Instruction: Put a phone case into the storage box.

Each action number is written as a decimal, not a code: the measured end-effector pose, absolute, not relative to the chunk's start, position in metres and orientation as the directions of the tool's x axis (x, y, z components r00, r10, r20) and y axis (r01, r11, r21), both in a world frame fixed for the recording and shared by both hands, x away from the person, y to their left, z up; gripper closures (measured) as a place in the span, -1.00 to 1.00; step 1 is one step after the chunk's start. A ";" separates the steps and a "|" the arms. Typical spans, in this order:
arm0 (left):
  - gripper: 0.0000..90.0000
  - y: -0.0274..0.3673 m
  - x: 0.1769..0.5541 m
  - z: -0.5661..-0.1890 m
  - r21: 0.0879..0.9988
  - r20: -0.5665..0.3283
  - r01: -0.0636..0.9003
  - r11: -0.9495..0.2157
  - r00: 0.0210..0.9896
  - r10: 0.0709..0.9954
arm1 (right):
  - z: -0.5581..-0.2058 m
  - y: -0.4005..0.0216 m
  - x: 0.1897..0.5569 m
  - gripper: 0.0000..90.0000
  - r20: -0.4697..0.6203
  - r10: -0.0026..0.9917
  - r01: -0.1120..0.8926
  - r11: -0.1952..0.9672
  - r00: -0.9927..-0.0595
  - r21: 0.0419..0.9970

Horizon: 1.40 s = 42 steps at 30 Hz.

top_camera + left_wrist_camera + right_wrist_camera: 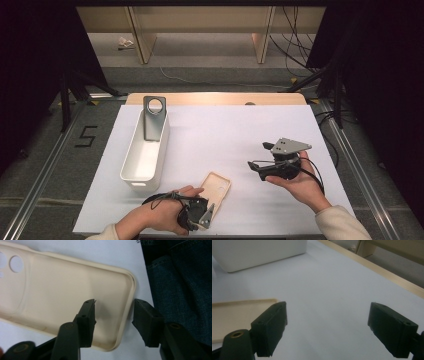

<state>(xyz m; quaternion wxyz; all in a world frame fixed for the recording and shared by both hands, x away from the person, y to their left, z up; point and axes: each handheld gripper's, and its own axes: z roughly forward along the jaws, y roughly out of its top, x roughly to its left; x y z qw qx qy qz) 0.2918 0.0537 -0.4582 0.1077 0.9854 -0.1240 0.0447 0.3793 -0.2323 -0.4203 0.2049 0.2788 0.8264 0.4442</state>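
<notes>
A cream phone case (216,187) lies hollow side up on the white table near the front edge. In the left gripper view the case (62,290) shows its camera holes at the far end. My left gripper (212,204) is at the case's near end. Its jaws straddle the end wall (113,307), one inside the hollow and one just outside, with a gap to the wall, so they are open. My right gripper (259,156) is held in a hand above the table to the right, wide open (328,315) and empty. A corner of the case (234,312) lies beyond its left jaw.
A long white bin (145,155) stands at the left of the table, with a grey phone case (153,117) leaning upright at its far end. The bin's wall (259,252) appears in the right gripper view. The person's jeans (180,290) are beside the table's front edge.
</notes>
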 end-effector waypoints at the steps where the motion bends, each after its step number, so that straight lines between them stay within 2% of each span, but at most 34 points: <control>1: 0.26 0.054 0.291 -0.458 0.200 0.113 -0.259 -0.945 0.964 -0.240 | -0.420 -0.232 0.379 -0.63 -0.091 0.643 0.278 0.449 -0.761 0.849; 4: 0.42 0.054 0.289 -0.458 0.195 0.100 -0.267 -0.944 0.963 -0.251 | -0.420 -0.232 0.379 -0.63 -0.090 0.643 0.279 0.449 -0.761 0.849; 18: 0.89 0.053 0.284 -0.458 0.216 0.123 -0.289 -0.933 0.956 -0.267 | -0.420 -0.232 0.379 -0.63 -0.092 0.642 0.278 0.451 -0.761 0.848; 34: 0.94 0.053 0.281 -0.456 0.197 0.119 -0.285 -0.938 0.957 -0.265 | -0.421 -0.232 0.379 -0.63 -0.089 0.641 0.280 0.450 -0.762 0.848; 42: 0.94 0.054 0.282 -0.447 0.212 0.174 -0.277 -0.937 0.954 -0.243 | -0.424 -0.225 0.379 -0.62 -0.042 0.634 0.316 0.439 -0.772 0.841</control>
